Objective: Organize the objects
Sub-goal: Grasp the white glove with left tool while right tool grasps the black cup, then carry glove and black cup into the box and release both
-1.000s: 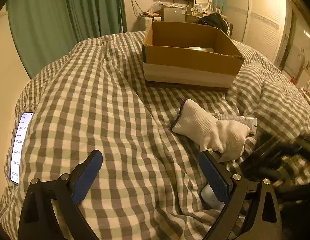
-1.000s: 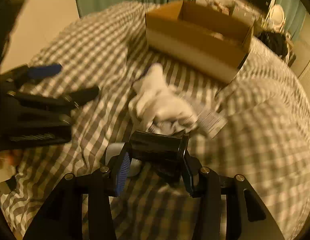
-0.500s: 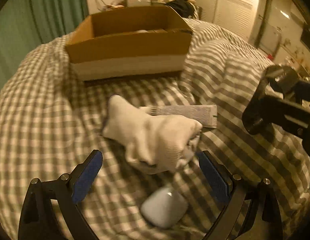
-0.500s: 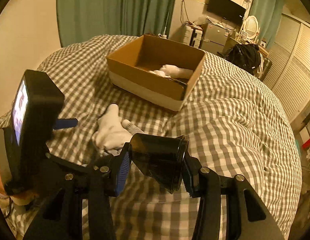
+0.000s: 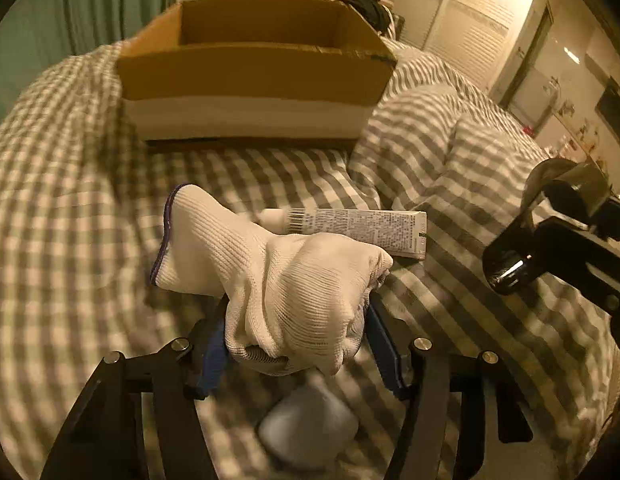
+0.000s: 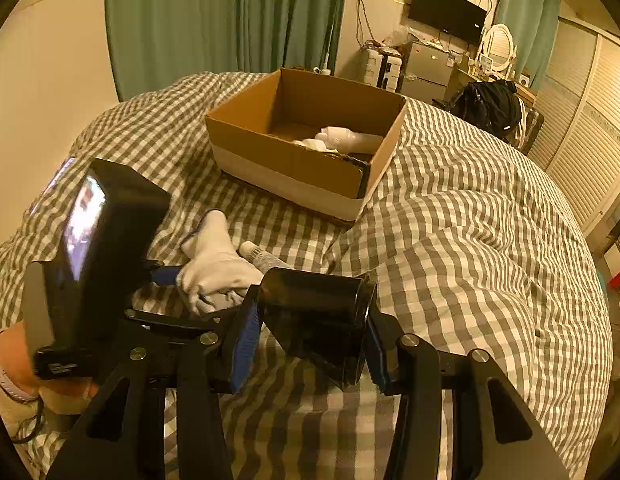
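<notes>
My left gripper (image 5: 296, 340) is shut on a white knit glove (image 5: 278, 276) on the checked bedspread; the glove also shows in the right wrist view (image 6: 214, 268). A white tube (image 5: 361, 226) lies just behind the glove. A pale rounded object (image 5: 310, 428) lies under the left gripper. My right gripper (image 6: 310, 338) is shut on a dark cylindrical cup (image 6: 317, 320), held above the bed to the right of the glove. The open cardboard box (image 6: 302, 168) stands beyond, with another white glove (image 6: 341, 140) inside.
The bed is covered by a rumpled grey-and-white checked duvet (image 6: 469, 240). A lit phone (image 6: 56, 176) lies at the bed's left edge. Green curtains, a TV, a desk and a black backpack (image 6: 489, 108) stand behind the bed.
My left gripper moved forward over the glove and closed on it. My right gripper, holding the cup, rose from the bed and stays raised.
</notes>
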Tool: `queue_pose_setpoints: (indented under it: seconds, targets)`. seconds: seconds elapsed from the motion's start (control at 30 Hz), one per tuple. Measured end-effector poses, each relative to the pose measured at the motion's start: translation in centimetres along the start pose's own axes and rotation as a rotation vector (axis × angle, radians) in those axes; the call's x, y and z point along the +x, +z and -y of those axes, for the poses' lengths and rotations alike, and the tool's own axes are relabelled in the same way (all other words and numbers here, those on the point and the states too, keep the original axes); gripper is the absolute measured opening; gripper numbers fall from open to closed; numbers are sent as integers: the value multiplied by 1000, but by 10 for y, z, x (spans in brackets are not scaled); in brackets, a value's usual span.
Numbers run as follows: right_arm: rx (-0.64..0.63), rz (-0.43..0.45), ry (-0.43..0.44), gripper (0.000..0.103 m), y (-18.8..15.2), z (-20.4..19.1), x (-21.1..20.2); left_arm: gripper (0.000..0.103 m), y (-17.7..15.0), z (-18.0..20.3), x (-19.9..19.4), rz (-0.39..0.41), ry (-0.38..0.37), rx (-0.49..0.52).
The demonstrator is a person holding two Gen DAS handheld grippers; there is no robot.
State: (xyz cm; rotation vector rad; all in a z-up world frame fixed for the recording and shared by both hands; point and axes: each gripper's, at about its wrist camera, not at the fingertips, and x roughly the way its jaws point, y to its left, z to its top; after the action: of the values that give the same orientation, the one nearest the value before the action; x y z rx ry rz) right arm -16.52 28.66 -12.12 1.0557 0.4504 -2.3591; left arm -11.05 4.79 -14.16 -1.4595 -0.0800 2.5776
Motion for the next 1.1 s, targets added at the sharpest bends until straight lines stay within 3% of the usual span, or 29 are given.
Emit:
queue_pose_setpoints:
  seconds: [0.33, 0.43, 0.67, 0.83, 1.1]
  targets:
    - [-25, 69, 14, 46, 3, -19, -41, 61, -7, -2, -82, 123, 44, 3]
    - [-41, 108, 14, 46, 7, -25, -60, 61, -4, -2, -108, 184, 64, 15]
    - [-81, 171, -2, 46, 25, -27, -89, 61, 15, -5, -143, 243, 76, 47]
    - [-129, 231, -44, 46, 55, -26, -100, 61, 49, -11, -164, 302, 110, 69]
    - [-95, 311, -1, 45, 133, -4, -92, 61, 139, -26, -157, 368, 159, 58]
